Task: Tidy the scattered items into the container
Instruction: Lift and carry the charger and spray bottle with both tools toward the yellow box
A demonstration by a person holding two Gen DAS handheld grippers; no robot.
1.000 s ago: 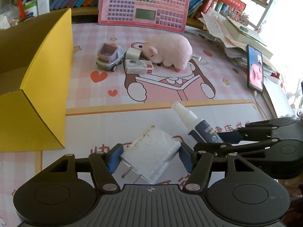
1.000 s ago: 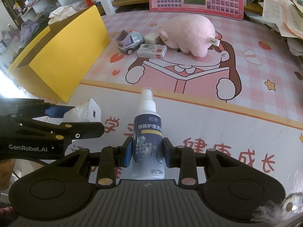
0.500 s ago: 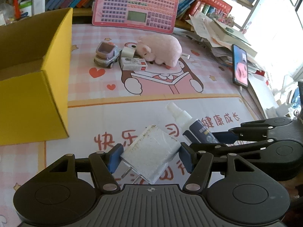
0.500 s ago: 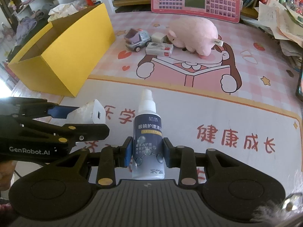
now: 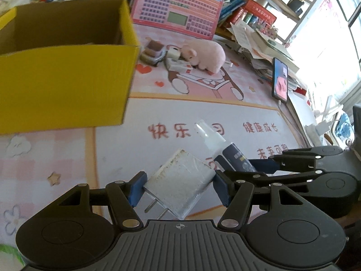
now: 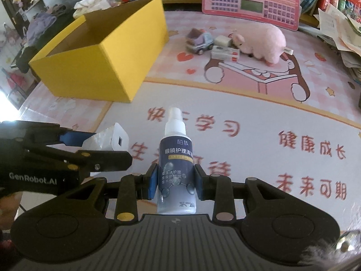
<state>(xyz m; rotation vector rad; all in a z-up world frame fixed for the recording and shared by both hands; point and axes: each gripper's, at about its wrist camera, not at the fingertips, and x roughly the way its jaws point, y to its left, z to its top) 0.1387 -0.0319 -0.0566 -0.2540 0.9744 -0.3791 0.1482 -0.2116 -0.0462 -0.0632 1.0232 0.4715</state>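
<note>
My left gripper [image 5: 178, 188] is shut on a white plug adapter [image 5: 180, 185], prongs pointing back toward the camera. My right gripper [image 6: 176, 183] is shut on a small spray bottle [image 6: 177, 164] with a dark label and white nozzle. Both are held above the mat, side by side; the adapter [image 6: 112, 139] shows in the right wrist view and the bottle [image 5: 227, 151] in the left. The open yellow cardboard box [image 5: 63, 79] [image 6: 101, 54] stands ahead to the left. A pink plush pig [image 6: 264, 41], a toy truck [image 6: 199, 41], a small white box [image 6: 225, 53] and a pale cube [image 6: 222, 40] lie further back.
A pink keyboard toy [image 6: 250, 0] leans at the back. A phone [image 5: 280, 80] and stacks of papers [image 5: 259, 43] line the right side. Shelves with books run behind the mat. Cloths and clutter sit past the box at the left.
Both grippers have drawn back and swung left toward the yellow box, still holding the adapter and the bottle. The box now looms larger in the left wrist view.
</note>
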